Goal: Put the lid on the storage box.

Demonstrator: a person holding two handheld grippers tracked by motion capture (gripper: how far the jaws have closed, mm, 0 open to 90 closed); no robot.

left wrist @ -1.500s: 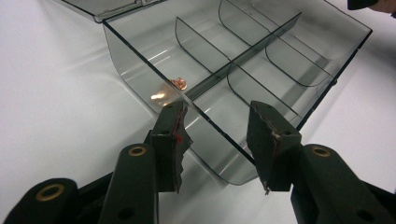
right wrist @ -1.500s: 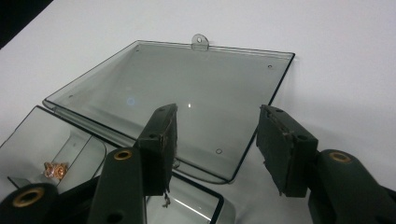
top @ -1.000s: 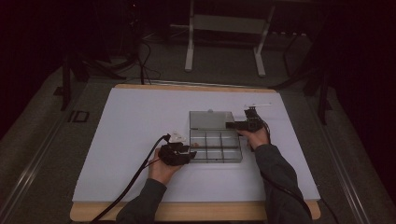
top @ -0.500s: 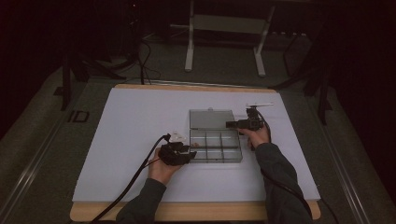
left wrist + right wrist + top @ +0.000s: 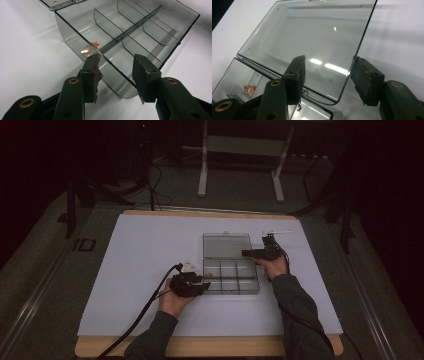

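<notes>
Both grippers open-jawed at the box: left beside its corner, right straddling the lid; probably closing next.

In the left gripper view, my left gripper has its two black jaws standing apart with nothing between them. Both jaws rise from the bottom edge and sit just before the near rounded corner of the clear compartment box. The box rests on the white worktop. One long divider runs its length, with curved cross dividers on both sides. A small copper-coloured piece lies in the near compartment, beside the long divider. Part of the box lid shows at the top edge.
</notes>
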